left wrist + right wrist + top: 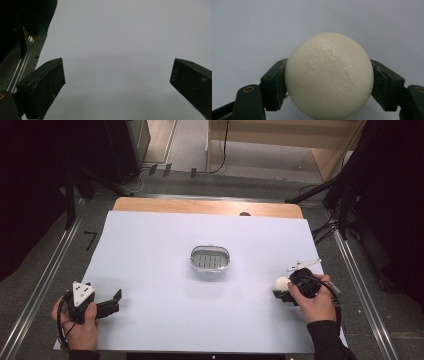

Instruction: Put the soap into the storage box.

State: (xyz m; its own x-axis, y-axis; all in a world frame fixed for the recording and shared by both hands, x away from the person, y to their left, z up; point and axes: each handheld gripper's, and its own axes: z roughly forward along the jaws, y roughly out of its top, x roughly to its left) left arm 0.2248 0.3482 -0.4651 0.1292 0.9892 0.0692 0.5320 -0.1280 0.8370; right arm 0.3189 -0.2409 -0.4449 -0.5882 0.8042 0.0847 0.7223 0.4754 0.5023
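A cream-white ball (pixel 329 75) sits between the two black jaws of my right gripper (pixel 329 82), and both pads press on its sides. In the high view the same ball (pixel 282 283) shows at the right of the white sheet, just left of the right gripper (pixel 286 289), which a hand holds. My left gripper (pixel 116 301) rests at the sheet's near left corner, jaws wide apart. In the left gripper view its jaws (pixel 117 82) stand open over bare white sheet, nothing between them.
A small metal basket-like dish (pixel 210 260) stands in the middle of the white sheet (pixel 150 250). The wooden table edge (pixel 200 206) runs behind it. Metal rails (pixel 45 270) flank both sides, with cables and stands beyond.
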